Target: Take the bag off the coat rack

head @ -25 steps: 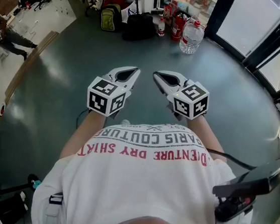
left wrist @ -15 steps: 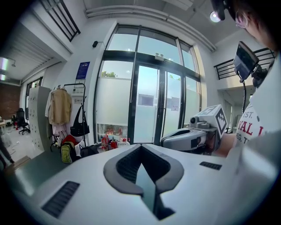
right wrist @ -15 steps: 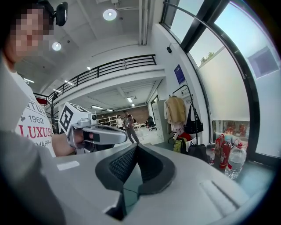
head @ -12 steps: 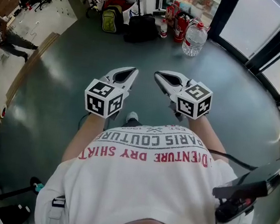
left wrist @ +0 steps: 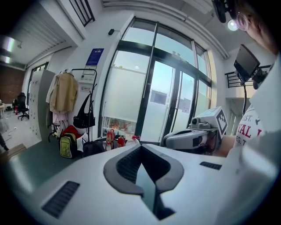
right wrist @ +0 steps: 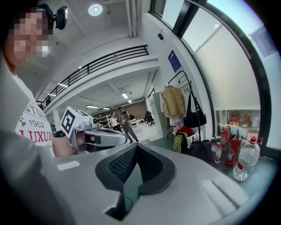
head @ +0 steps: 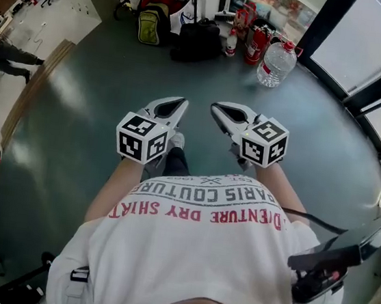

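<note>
A black handbag (left wrist: 84,119) hangs from a black coat rack (left wrist: 82,70) beside a beige coat (left wrist: 63,92), far ahead by the glass wall. The right gripper view shows the same handbag (right wrist: 194,116) and coat (right wrist: 173,101). My left gripper (head: 180,102) and right gripper (head: 216,108) are held side by side at waist height, well short of the rack. Both are shut with nothing between their jaws; their tips meet in the left gripper view (left wrist: 141,147) and the right gripper view (right wrist: 136,147).
At the rack's foot stand a green backpack (head: 149,24), a black bag on the floor (head: 198,39), red fire extinguishers (head: 257,43) and a large water bottle (head: 277,62). Glass doors run along the right. A person (right wrist: 124,123) stands far off.
The bags, extinguishers and bottle have slid down the head view, so I have moved closer to the rack. A shoe now shows under the left gripper. Both grippers stay shut.
</note>
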